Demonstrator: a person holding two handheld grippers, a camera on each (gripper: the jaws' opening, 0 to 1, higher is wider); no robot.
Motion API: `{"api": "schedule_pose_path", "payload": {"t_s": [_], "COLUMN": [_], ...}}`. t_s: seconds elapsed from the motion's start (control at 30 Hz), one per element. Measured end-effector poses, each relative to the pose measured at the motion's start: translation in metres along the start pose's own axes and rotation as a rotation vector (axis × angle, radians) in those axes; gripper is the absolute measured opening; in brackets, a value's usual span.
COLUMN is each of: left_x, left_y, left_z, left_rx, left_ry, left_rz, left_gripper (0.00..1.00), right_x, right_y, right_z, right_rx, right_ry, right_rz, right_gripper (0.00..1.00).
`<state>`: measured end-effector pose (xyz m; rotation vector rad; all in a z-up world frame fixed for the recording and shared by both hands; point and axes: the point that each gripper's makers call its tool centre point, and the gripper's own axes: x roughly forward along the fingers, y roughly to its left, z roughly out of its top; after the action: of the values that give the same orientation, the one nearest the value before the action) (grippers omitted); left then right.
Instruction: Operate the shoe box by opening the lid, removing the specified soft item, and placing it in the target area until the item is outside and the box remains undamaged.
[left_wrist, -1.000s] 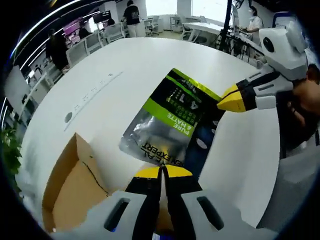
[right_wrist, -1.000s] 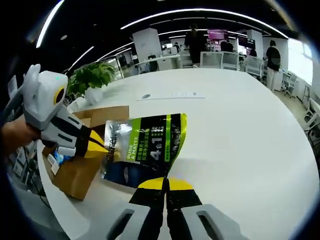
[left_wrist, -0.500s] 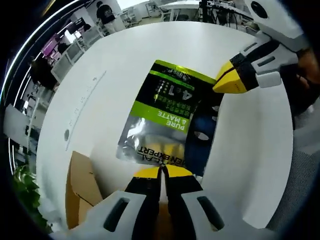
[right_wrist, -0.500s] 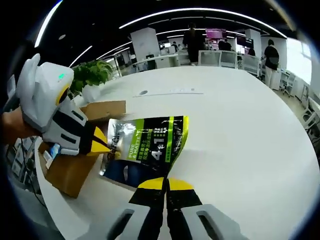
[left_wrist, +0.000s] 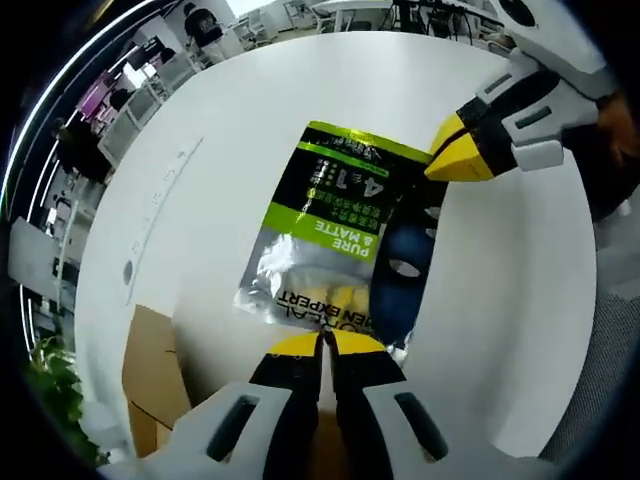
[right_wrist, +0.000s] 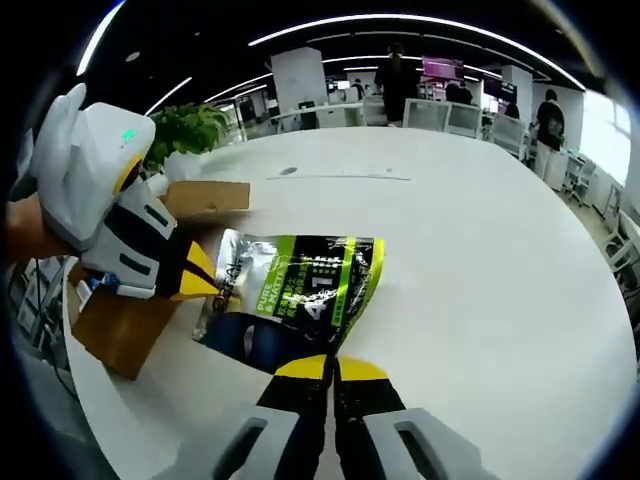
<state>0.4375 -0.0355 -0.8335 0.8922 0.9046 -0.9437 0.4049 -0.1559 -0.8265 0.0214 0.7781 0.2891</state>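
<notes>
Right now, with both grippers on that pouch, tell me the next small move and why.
Probably lower the pouch flat onto the white table and then open both grippers. It is already outside the cardboard box, and the left gripper and right gripper each pinch an edge with jaws closed.

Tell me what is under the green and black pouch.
The pouch hangs over the white table, pinched at two edges by the left hand-held gripper and the right hand-held gripper. The tabletop directly beneath it is covered. The cardboard box sits beside it.
</notes>
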Motion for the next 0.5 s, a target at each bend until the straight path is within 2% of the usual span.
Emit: {"api": "schedule_pose_path", "payload": {"t_s": [0.13,0.5], "left_x": [0.0008,-0.0021], "left_y": [0.0021,0.0037], "left_z": [-0.0012,-0.0022], "left_rx": [0.057,0.026], "left_ry": [-0.002,-0.015], "left_rz": [0.021,0.022], "left_gripper": [0.0,0.0], "right_x": [0.0029,0.0065], "right_y": [-0.003,-0.0053], "right_z": [-0.0028,-0.0023], "right_rx": [-0.011,-0.013], "right_ry": [0.009,0.007], "right_rz": [-0.007,-0.01], "right_gripper": [0.0,0.0]}}
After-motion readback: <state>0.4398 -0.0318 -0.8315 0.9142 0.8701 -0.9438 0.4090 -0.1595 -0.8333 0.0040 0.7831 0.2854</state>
